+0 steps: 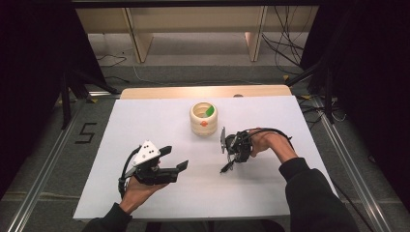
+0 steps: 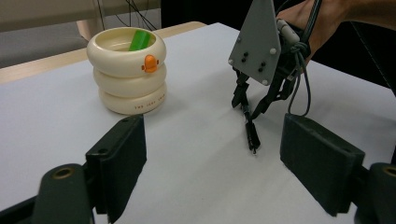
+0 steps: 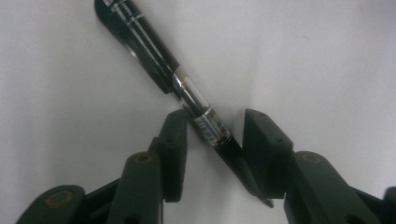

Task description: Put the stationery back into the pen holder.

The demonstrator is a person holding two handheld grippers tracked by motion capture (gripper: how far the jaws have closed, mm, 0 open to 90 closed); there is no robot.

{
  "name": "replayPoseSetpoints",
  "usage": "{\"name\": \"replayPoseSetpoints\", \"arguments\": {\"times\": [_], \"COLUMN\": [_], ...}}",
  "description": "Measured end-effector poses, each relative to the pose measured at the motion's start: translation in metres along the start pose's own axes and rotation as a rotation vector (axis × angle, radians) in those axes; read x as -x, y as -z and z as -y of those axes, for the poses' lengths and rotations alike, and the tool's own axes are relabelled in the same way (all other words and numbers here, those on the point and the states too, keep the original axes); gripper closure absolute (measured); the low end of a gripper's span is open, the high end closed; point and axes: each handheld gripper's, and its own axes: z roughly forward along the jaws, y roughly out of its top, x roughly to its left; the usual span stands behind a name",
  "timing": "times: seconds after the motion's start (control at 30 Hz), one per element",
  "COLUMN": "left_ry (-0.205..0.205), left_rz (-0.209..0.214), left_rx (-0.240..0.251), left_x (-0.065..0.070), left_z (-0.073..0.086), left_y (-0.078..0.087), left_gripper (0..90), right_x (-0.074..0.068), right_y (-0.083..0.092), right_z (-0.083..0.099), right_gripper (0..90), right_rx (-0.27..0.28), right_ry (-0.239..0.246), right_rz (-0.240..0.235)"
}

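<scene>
A black pen (image 3: 154, 56) with silver bands crosses slantwise between the jaws of my right gripper (image 3: 215, 126), which is shut on it near one end. In the high view that gripper (image 1: 231, 159) points down at the white table right of centre, and the pen (image 1: 226, 166) slopes down from it to the sheet. My left gripper (image 1: 177, 157) rests low at the front left, open, with nothing between its jaws. Seen from the left gripper (image 2: 212, 135), the pen (image 2: 251, 133) hangs ahead with its lower tip at the table.
A cream ringed holder (image 1: 203, 126) stands at the table's back middle with a green piece (image 1: 210, 110) inside and an orange knob (image 2: 150, 64) on its side. White sheet (image 1: 145, 121) covers the table. Cables and shelf legs lie on the floor beyond.
</scene>
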Motion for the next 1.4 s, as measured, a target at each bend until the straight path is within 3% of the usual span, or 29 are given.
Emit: {"name": "replayPoseSetpoints", "arguments": {"times": [0.3, 0.47, 0.67, 0.93, 1.23, 1.4], "left_ry": [-0.001, 0.001, 0.004, 0.014, 0.028, 0.013], "left_rz": [-0.002, -0.002, -0.003, -0.015, -0.012, -0.01], "left_rx": [-0.001, -0.004, -0.01, -0.036, -0.086, -0.112], "left_x": [-0.001, -0.002, -0.002, -0.005, -0.01, -0.009], "left_z": [0.0, 0.0, 0.0, -0.001, -0.005, -0.01], "left_y": [0.0, 0.0, -0.001, -0.001, -0.003, -0.005], "left_gripper": [22.0, 22.0, 22.0, 22.0, 21.7, 21.1], "right_x": [-0.004, -0.007, -0.013, -0.039, -0.087, -0.11], "right_y": [0.001, 0.003, 0.021, 0.039, 0.032, 0.029], "right_z": [0.0, 0.005, 0.011, 0.005, -0.004, -0.007], "right_gripper": [77.4, 79.7, 79.9, 79.9, 79.9, 79.9], "right_rx": [-0.002, 0.041, 0.104, 0.173, 0.178, 0.193], "right_ry": [0.022, 0.012, 0.01, 0.05, 0.118, 0.139], "right_rz": [-0.016, -0.005, 0.093, 0.339, 0.742, 0.893]}}
